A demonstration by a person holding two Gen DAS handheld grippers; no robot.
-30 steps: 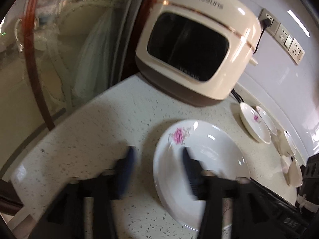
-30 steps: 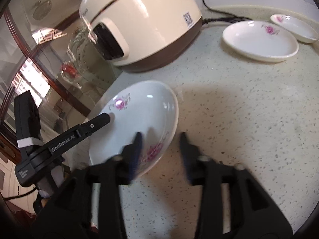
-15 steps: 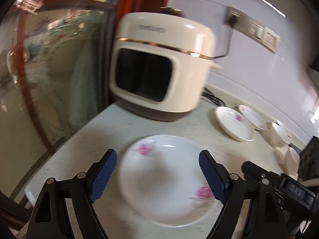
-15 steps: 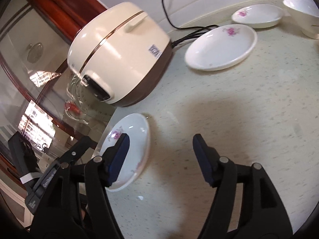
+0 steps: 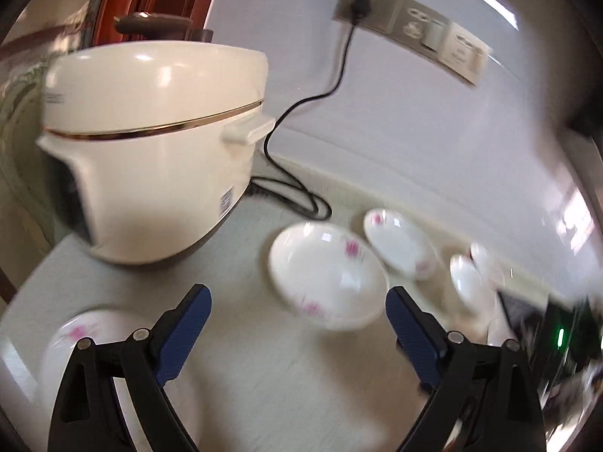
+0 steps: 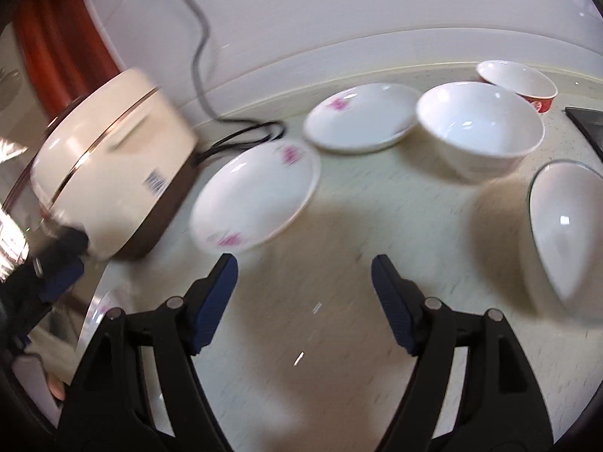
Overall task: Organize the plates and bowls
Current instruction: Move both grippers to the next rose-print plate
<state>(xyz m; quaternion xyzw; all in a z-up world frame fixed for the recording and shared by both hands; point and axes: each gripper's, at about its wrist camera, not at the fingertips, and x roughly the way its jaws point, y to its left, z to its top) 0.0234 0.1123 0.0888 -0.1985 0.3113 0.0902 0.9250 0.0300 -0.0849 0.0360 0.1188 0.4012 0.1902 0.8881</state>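
A white plate with pink flowers (image 5: 324, 278) (image 6: 256, 196) lies on the speckled counter just ahead of both grippers. Behind it sits a second flowered plate (image 5: 399, 243) (image 6: 361, 116). To the right stand a white bowl (image 6: 478, 124), a red-sided bowl (image 6: 516, 79) and another white bowl (image 6: 569, 222). A larger flowered plate (image 5: 75, 339) rests at the counter's near left corner. My left gripper (image 5: 297, 293) hangs above the counter, its jaws opening with nothing between them. The jaws of my right gripper (image 6: 304, 261) are also opening and hold nothing.
A cream rice cooker (image 5: 150, 143) (image 6: 109, 158) stands at the left, its black cord (image 5: 301, 196) running up to wall sockets (image 5: 410, 26). A dark cooktop edge (image 6: 588, 120) lies at the far right. A glass cabinet door borders the counter on the left.
Both grippers have left the large flowered plate by the cooker and swung right toward the smaller plates and bowls. Both pairs of jaws have widened.
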